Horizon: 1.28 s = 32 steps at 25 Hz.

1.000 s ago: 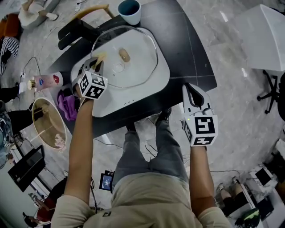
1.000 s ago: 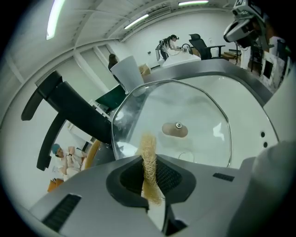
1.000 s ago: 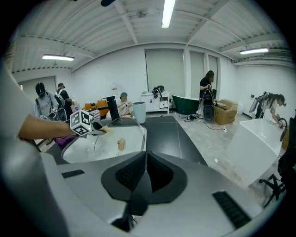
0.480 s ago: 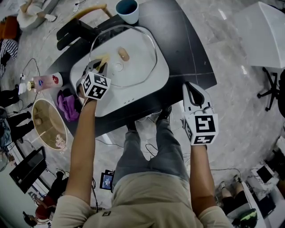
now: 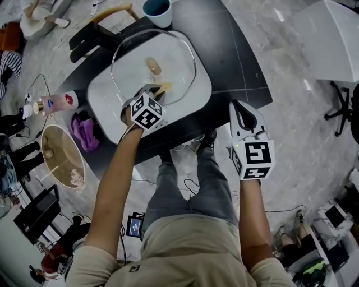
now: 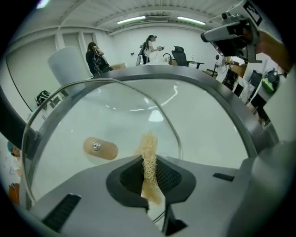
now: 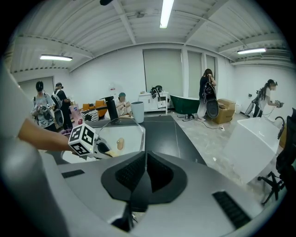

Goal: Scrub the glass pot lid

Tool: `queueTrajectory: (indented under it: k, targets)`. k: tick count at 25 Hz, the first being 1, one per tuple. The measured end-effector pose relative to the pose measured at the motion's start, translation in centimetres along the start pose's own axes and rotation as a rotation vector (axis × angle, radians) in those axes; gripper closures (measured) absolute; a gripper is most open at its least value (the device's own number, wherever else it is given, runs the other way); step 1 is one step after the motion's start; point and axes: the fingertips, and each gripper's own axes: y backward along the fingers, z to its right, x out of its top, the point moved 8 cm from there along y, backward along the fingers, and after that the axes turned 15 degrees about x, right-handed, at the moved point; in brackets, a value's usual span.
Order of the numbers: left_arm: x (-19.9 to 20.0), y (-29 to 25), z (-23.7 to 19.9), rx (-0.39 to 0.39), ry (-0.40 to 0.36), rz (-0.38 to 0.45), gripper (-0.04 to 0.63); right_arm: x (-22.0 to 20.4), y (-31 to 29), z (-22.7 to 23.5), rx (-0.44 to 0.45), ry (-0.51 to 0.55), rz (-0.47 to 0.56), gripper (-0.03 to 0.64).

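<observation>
The glass pot lid (image 5: 154,66) lies flat on a white tray (image 5: 106,103) on the black table; its wooden knob (image 5: 152,67) sits near the middle. In the left gripper view the lid (image 6: 106,115) fills the scene, knob (image 6: 100,148) at the left. My left gripper (image 5: 160,89) is at the lid's near rim, shut on a tan loofah scrubber (image 6: 149,162) whose tip touches the glass. My right gripper (image 5: 244,116) hangs shut and empty off the table's near right corner, past the edge. From the right gripper view I see the left gripper (image 7: 104,150) and the lid (image 7: 121,132).
A blue cup (image 5: 157,11) stands at the table's far edge. A black bracket (image 5: 92,39) lies far left of the tray. On the floor left: a bottle (image 5: 56,102), purple cloth (image 5: 84,133) and a round basin (image 5: 60,156). People stand in the room (image 7: 208,95).
My left gripper has slid with the scrubber from the lid's left rim rightward along its near edge. The right gripper has stayed where it was.
</observation>
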Motion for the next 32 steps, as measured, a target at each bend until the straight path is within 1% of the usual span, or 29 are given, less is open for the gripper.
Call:
queueTrajectory:
  k: [2, 4, 12, 17, 22, 27, 32]
  targets:
    - [0.6, -0.2, 0.8, -0.049, 0.026, 0.004, 0.551, 0.3, 0.2, -0.1, -0.002, 0.0, 0.006, 0.589]
    - [1.0, -0.1, 1.3, -0.076, 0.032, 0.006, 0.551, 0.4, 0.7, -0.2, -0.007, 0.002, 0.01, 0.589]
    - [2.4, 1.7, 1.5, -0.081, 0.032, 0.024, 0.551, 1.9, 2.5, -1.1, -0.02, 0.009, 0.037, 0.589]
    - [3.8, 4.1, 0.8, -0.063, 0.03, 0.059, 0.551, 2.9, 3.9, -2.1, -0.032, 0.022, 0.059, 0.589]
    - [5.2, 8.1, -0.9, -0.025, 0.062, 0.109, 0.551, 5.0, 5.8, -3.5, -0.031, 0.028, 0.091, 0.589]
    - [7.1, 13.4, -3.4, 0.039, 0.089, 0.2, 0.551, 6.7, 7.6, -4.8, -0.036, 0.039, 0.129, 0.589]
    - [8.4, 20.4, -5.0, 0.096, 0.116, 0.313, 0.551, 8.5, 10.2, -7.1, -0.02, 0.048, 0.165, 0.589]
